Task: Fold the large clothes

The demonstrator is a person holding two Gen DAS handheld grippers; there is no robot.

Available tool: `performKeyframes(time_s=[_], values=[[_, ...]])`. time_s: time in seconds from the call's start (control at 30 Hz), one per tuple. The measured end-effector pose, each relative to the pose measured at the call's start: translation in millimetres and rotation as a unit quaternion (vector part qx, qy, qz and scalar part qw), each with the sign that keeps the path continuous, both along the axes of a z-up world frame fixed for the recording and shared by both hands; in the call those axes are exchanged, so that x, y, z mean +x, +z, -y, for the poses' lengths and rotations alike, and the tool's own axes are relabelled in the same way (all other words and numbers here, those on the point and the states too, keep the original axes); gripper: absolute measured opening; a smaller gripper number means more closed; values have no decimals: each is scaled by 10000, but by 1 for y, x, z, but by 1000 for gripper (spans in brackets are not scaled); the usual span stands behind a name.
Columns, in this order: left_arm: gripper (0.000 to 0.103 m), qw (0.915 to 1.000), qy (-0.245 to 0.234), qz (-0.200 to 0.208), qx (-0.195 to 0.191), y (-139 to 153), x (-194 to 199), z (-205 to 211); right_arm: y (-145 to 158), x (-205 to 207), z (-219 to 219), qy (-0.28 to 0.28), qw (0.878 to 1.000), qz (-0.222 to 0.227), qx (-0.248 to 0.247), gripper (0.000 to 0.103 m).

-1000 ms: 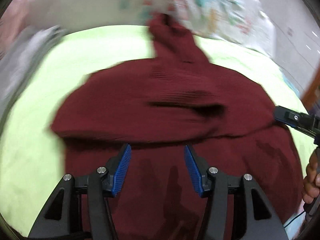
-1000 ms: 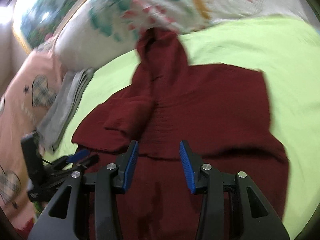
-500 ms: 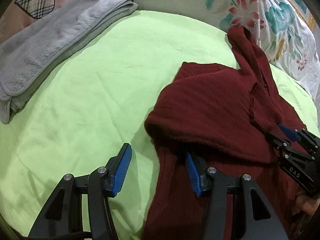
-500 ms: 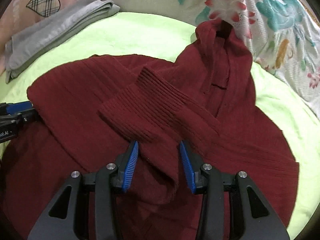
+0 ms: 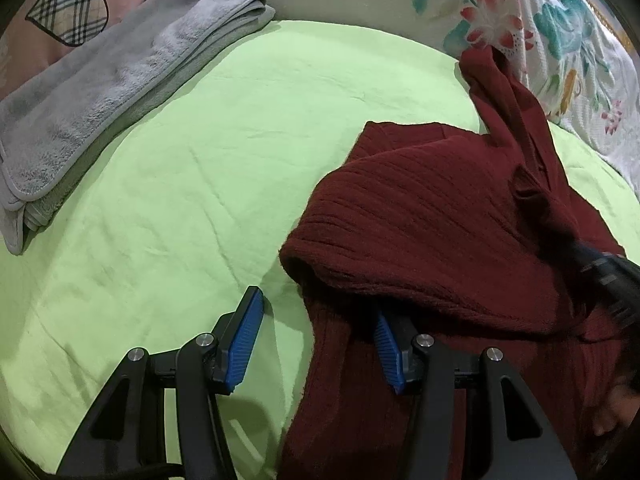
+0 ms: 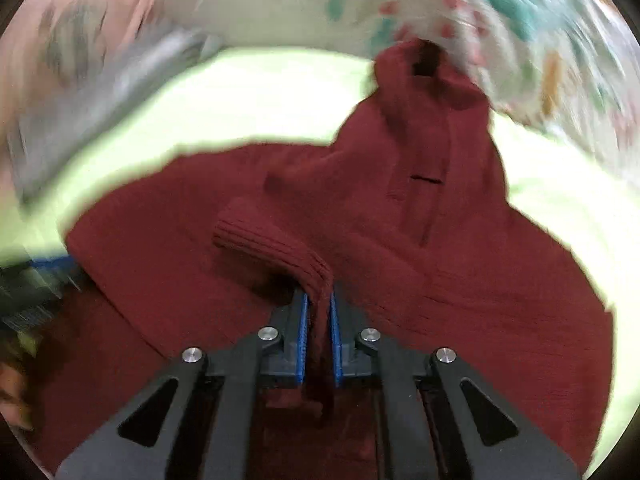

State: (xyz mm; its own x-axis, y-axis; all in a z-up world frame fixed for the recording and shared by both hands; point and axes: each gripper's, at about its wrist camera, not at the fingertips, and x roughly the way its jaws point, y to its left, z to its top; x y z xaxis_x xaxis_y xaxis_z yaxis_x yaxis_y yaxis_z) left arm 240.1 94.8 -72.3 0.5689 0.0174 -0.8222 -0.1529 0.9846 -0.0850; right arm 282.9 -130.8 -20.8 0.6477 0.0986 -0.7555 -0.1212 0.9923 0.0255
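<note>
Right wrist view, blurred. At the bottom centre we see the right hand-held gripper [image 6: 318, 316]; its jaws have just been closing and now pinch the ribbed cuff of a sleeve [image 6: 276, 252], the blue pads pressing on the knit from both sides. The sleeve arcs up and to the left from the pads, lifted off the rest of the sweater [image 6: 460, 264]. Beyond it the maroon sweater lies spread over the green sheet [image 6: 256, 92], its neck pointing to the upper right of the frame, against the floral pillow [image 6: 540, 40].

Left wrist view, sharp. We note the left hand-held gripper [image 5: 316, 340] at the bottom centre, released: jaws apart, nothing pinched. Its left pad hangs over bare sheet [image 5: 200, 180]; its right pad sits tucked under a folded edge of the sweater [image 5: 440, 220], whether touching the knit we cannot tell. The sweater fills the right half of the frame. At the right edge the other gripper shows dark over the fabric. Farther off, a folded grey towel [image 5: 108, 92] lies at the upper left, well apart from the sweater. Behind it, a pink pillow with a plaid heart [image 5: 76, 8].
</note>
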Motion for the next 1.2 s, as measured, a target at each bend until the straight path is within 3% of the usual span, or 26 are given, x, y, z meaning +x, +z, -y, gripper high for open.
performKeyframes(time_s=[0.07, 0.13, 0.23, 0.37, 0.5, 0.63, 0.7, 0.77, 0.83, 0.93, 1.03, 1.2], values=[[53, 10000, 7, -6, -3, 0, 0, -1, 20, -19, 39, -565, 9967, 259, 530, 9], [53, 10000, 15, -10, 46, -1, 0, 1, 30, -43, 84, -1148, 9858, 417, 1151, 9], [52, 9998, 61, -45, 169, -2, 2, 7, 20, -64, 131, -1727, 9708, 235, 1648, 9], [51, 9997, 73, -43, 222, -2, 0, 10, -8, -86, 173, -2352, 9547, -143, 1815, 7], [51, 9998, 57, -32, 163, -1, -2, 9, -9, -101, 188, -2658, 9455, -215, 1868, 7], [51, 9999, 142, 47, -78, -3, -4, 0, 26, -122, 175, -3026, 9420, 379, 1399, 9], [51, 9994, 247, 80, -249, -3, -4, -6, 41, -120, 156, -2483, 9549, 617, 1506, 12], [51, 9986, 366, 132, -366, -2, -8, -11, 44, -98, 127, -1593, 9679, 410, 1898, 31], [51, 9981, 414, 167, -428, -2, -10, -14, 41, -67, 93, -717, 9707, 119, 2290, 42], [51, 9973, 424, 215, -567, -3, -13, -19, 30, -3, 32, 555, 9606, -468, 2683, 50], [51, 9962, 420, 299, -702, -4, -16, -23, 15, 70, -20, 1366, 9423, -1226, 2799, 54], [51, 9954, 398, 384, -778, -6, -20, -25, -26, 139, -94, 2023, 9345, -2277, 1843, 59]])
